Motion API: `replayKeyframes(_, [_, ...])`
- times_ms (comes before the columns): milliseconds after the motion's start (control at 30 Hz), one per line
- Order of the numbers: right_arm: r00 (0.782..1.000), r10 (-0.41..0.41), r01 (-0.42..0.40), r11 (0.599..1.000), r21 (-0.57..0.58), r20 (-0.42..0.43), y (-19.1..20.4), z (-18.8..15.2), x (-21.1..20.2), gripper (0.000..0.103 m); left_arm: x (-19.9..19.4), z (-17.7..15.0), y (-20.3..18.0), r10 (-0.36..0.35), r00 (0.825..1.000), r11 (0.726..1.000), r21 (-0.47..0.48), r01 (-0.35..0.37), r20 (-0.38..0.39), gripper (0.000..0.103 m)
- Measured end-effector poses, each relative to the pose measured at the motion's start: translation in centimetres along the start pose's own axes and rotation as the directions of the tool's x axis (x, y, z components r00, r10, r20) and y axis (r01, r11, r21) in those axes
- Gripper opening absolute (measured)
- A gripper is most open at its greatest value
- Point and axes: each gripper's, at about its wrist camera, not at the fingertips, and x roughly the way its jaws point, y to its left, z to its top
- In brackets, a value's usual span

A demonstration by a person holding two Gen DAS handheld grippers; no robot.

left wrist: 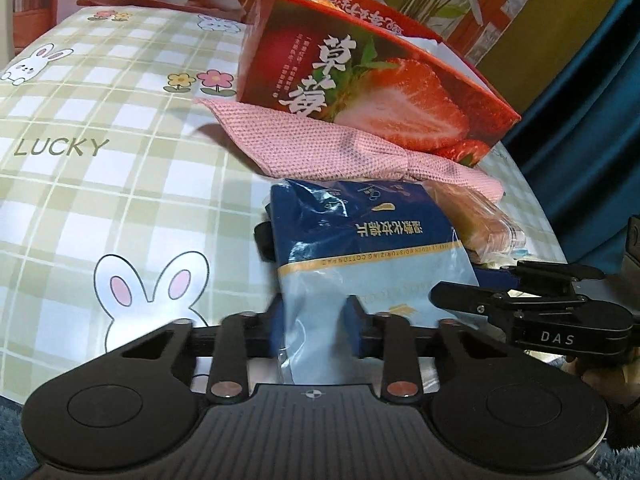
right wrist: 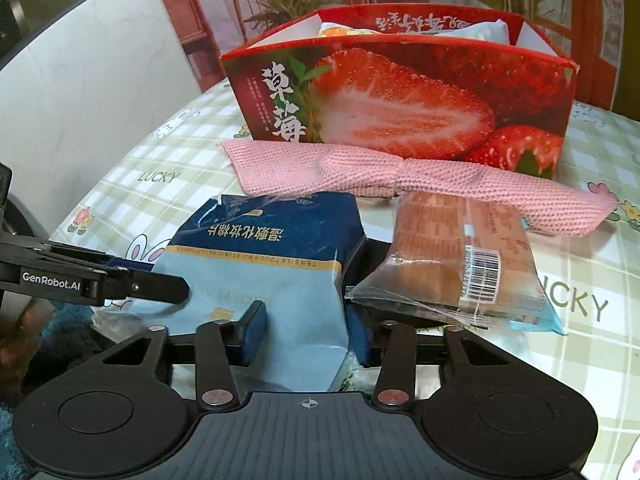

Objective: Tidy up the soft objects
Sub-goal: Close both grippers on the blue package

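**Blue pack pinched from both sides, box only part filled**

Blue padded jaws of the left gripper [left wrist: 314, 326] are drawn in on the pale lower end of the cotton-pad pack [left wrist: 352, 240], the film creased between them. The right gripper [right wrist: 306, 334] has the same pack [right wrist: 272, 256] between its pads, squeezing its near edge; in the left wrist view that gripper's black arm reaches in at about 3 o'clock from the pack. Both claws pinch one item, which lies on the checked tablecloth [left wrist: 120, 184] and does not look lifted yet.

Outward from the grip, at about 2 o'clock in the right wrist view, a clear-wrapped bread bag [right wrist: 464, 264] leans against the pack's side, touching it. Beyond both, at 12 o'clock, a pink knitted cloth [right wrist: 400, 180] stretches across the table just in front of the strawberry box [right wrist: 400, 108], its far edge against the box's base.

As to progress: the box already holds something pale, with an orange-printed item near its left end, though what they are cannot be made out. Three soft things are outside it, namely the pack, the bread bag and the cloth. I judge the task partly done, with the pack the piece in hand and the other two left.
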Motion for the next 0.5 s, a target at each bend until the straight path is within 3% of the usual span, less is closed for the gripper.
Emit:
replayKeyframes(167, [1.0,-0.006,0.007,0.999,-0.048,0.015,0.6,-0.1,-0.6,0.014,-0.7,0.1,-0.5,0.004,0.999,0.999,0.032,-0.005,0.037,0.022])
replayKeyframes(500, [0.996,0.001,0.009,0.993,-0.115,0.091,1.9,0.6,-2.1,0.011,-3.0,0.5,-1.4,0.032,0.989,0.995,0.088,-0.045,0.143,0.019])
